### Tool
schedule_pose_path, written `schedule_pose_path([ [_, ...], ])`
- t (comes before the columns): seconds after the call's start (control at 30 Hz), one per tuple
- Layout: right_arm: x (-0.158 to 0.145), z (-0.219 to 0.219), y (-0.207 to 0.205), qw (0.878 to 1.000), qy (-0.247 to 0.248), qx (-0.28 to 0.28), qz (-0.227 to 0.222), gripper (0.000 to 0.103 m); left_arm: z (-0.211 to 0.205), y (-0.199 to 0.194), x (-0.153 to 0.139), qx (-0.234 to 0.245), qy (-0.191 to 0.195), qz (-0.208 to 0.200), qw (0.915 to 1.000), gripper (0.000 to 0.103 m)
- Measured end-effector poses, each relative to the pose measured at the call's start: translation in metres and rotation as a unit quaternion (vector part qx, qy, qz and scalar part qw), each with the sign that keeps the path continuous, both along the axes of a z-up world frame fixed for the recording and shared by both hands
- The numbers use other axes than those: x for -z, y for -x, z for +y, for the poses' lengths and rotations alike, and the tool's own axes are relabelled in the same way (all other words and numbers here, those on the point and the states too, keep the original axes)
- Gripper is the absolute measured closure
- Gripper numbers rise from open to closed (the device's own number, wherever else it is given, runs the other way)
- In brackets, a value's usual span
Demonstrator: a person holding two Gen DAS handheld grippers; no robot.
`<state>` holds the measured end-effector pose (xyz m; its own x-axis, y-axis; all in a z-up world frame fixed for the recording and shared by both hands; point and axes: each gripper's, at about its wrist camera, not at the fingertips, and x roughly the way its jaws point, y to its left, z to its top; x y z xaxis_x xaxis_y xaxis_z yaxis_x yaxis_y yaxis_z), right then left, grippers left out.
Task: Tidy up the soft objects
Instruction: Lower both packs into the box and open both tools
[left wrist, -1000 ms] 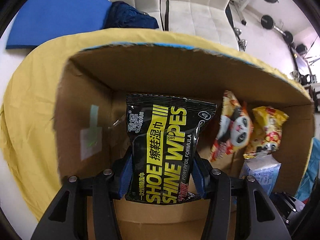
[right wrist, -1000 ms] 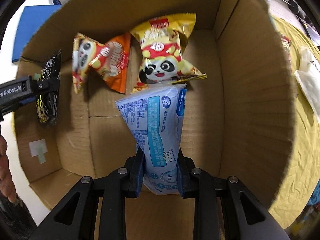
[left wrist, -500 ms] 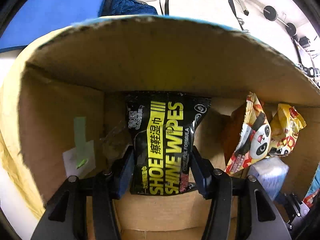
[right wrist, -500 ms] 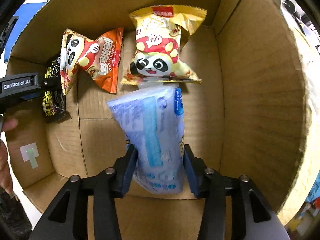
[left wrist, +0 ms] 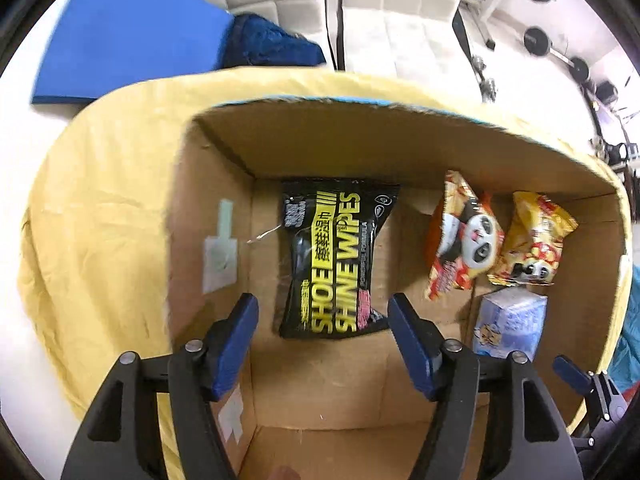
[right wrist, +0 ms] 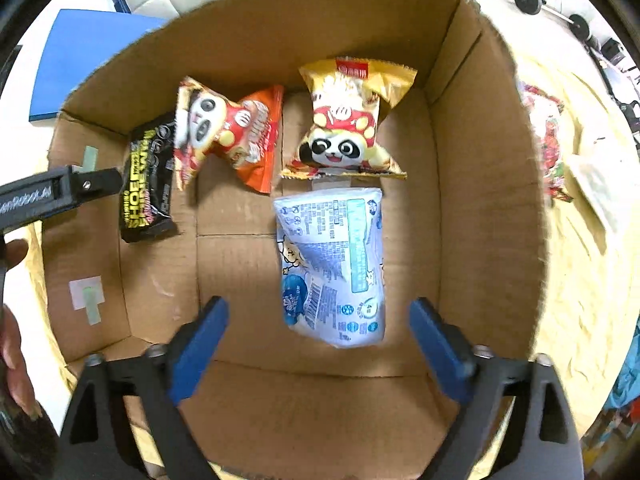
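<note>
An open cardboard box [left wrist: 320, 140] [right wrist: 480, 200] lies below both grippers. On its floor at the left lies a black "Shoe Shine Wipes" pack [left wrist: 332, 256] [right wrist: 148, 184]. My left gripper [left wrist: 322, 308] hangs over the pack's near end with its jaws opening and its blue pads clear of the pack. A blue-white tissue pack [right wrist: 332, 264] [left wrist: 508, 320] lies on the box floor. My right gripper [right wrist: 320, 308] stands over it, also opening, its pads well apart from the pack. Two panda snack bags, one orange [right wrist: 224, 132] and one yellow [right wrist: 344, 128], lie at the far wall.
The box stands on a yellow cloth [left wrist: 100, 200]. More packets [right wrist: 548, 140] lie on the cloth to the right of the box. A blue mat [left wrist: 120, 32] and white chairs [left wrist: 400, 8] are beyond. A person's hand [right wrist: 12, 252] shows at the left edge.
Both grippers went from shut to open and let go of their packs. The wipes pack and the tissue pack now lie on the box floor. Both grippers rose slightly.
</note>
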<state>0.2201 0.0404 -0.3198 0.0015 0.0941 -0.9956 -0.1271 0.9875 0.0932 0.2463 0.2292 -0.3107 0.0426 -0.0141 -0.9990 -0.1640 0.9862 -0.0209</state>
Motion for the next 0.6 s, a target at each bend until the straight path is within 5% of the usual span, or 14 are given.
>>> schedule_pose_path([
  [0.13, -0.02, 0.002, 0.006, 1.0, 0.005, -0.008, -0.024, 0.003, 0.001, 0.019, -0.025, -0.016, 0.008, -0.031, 0.9994, 0.01],
  [0.6, -0.092, -0.013, 0.053, 0.995, -0.01, -0.033, -0.095, 0.0, -0.021, 0.094, -0.089, -0.021, -0.014, -0.121, 0.9923, 0.009],
])
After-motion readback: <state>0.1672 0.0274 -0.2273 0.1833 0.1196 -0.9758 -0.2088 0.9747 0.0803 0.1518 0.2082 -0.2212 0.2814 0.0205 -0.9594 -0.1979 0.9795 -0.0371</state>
